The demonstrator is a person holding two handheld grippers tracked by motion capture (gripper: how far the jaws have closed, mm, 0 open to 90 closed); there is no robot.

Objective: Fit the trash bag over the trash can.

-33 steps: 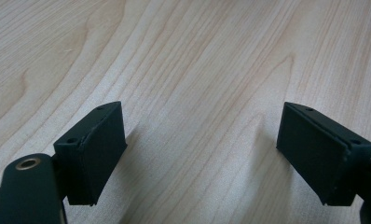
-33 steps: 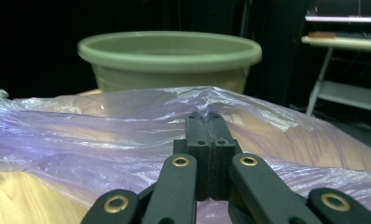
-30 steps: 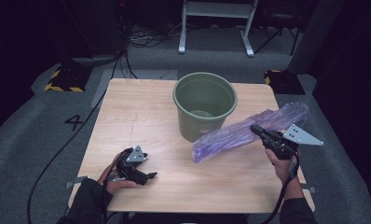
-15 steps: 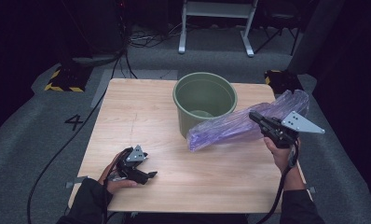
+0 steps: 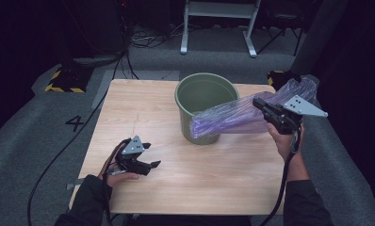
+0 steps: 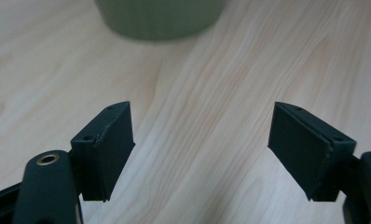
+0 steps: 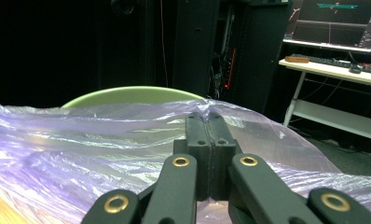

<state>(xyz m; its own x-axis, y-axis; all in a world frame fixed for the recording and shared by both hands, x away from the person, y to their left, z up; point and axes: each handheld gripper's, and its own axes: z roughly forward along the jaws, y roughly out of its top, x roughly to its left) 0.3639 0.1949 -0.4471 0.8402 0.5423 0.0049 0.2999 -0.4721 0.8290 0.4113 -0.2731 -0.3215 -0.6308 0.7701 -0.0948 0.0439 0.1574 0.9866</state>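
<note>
I see a crinkled, translucent purple plastic bag (image 5: 232, 117), bunched into a long roll, lifted clear of the table, lying roughly level, its near end across the rim of a round green plastic bucket (image 5: 200, 94), bucket upright at the table's far middle, seemingly empty

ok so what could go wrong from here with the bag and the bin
1. The right gripper pinches only a small fold of the thin purple bag; it might slip or tear.
2. The bag's free end hangs against the green bin at the rim, so dragging it could tip the bin.
3. The left gripper is open over the table and steadies nothing.
</note>
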